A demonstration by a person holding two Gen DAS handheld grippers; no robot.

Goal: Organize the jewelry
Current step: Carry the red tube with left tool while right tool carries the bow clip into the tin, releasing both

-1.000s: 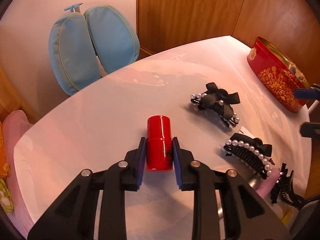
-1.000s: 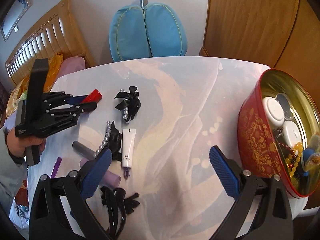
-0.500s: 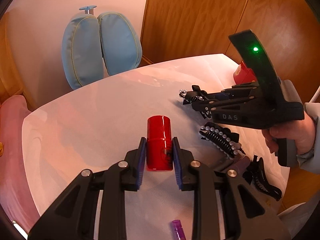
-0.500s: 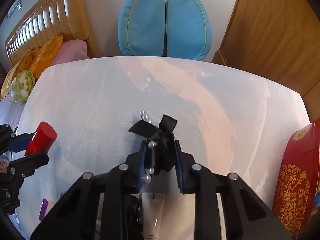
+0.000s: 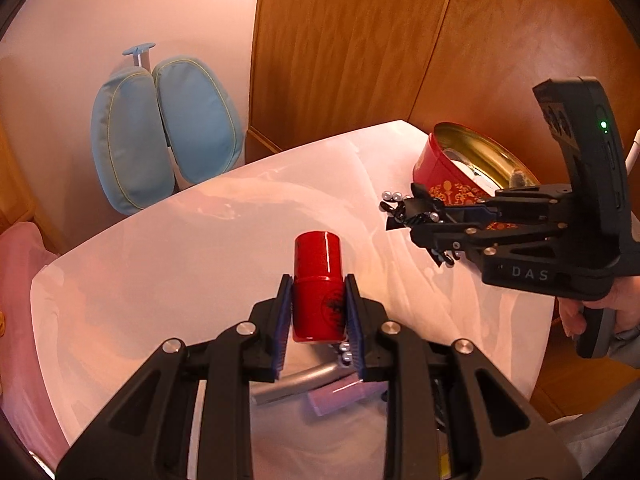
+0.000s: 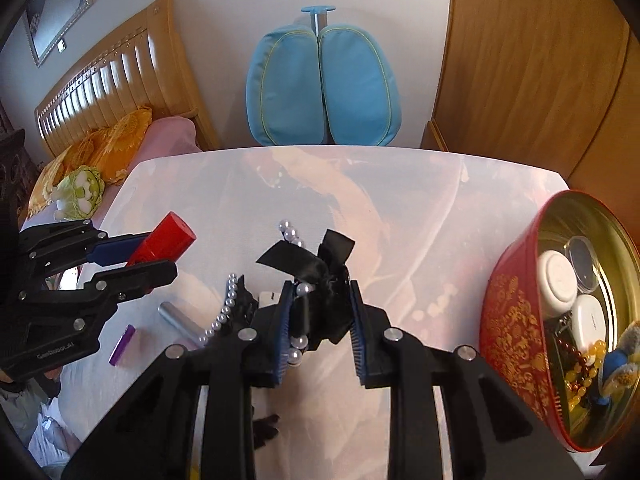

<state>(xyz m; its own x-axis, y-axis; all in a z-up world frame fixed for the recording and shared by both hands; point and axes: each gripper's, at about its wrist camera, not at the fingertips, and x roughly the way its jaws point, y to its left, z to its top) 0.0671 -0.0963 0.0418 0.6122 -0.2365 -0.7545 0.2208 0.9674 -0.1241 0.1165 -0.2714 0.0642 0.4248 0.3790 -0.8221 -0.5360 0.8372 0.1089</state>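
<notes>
Hair clip (image 6: 316, 280), black bow with pearls: gripped in your right tool (image 6: 318, 336), lifted off the worktop (image 6: 400, 208), frame centre. Red tin (image 6: 516, 320) sits open at right edge, so carry rightward. Left tool (image 5: 318, 312) clamps a red tube (image 5: 318, 284), farther from the tin.

Blue chair (image 6: 323, 90), wooden bed (image 6: 116, 76), wardrobe (image 5: 360, 48).

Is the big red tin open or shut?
Open. The red tin has no lid on, and you can see white jars and beads inside.
</notes>
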